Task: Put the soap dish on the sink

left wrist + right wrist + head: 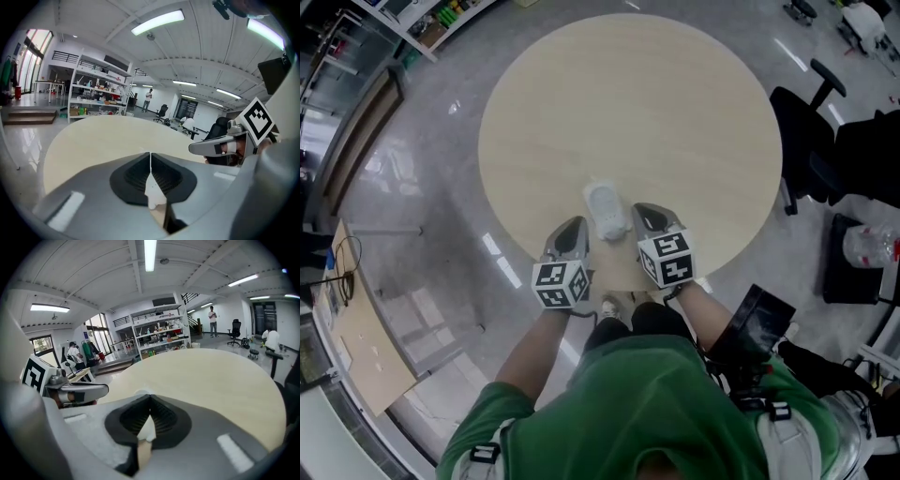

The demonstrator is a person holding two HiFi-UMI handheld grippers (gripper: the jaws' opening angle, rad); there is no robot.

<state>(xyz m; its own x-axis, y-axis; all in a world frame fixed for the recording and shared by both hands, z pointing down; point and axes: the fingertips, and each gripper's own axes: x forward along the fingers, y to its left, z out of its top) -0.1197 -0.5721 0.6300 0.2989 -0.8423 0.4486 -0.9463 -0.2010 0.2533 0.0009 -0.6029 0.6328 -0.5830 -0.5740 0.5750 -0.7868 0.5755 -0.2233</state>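
The soap dish rests on the round counter. Its long axis runs away from the person, and the counter's near rim is just behind it.

The left gripper sits just to the left of the dish, with its tip beside the dish's near end. The right gripper sits just to the right and reaches a little further along the dish's side, so it looks marginally nearer.

Both pairs of fingers are pressed together with nothing clamped between them. The pale sliver below the left gripper's closed tips is probably the dish seen past them, though that is hard to confirm.

Either gripper would likely need to spread its fingers across the dish's short width. No sink is in view.
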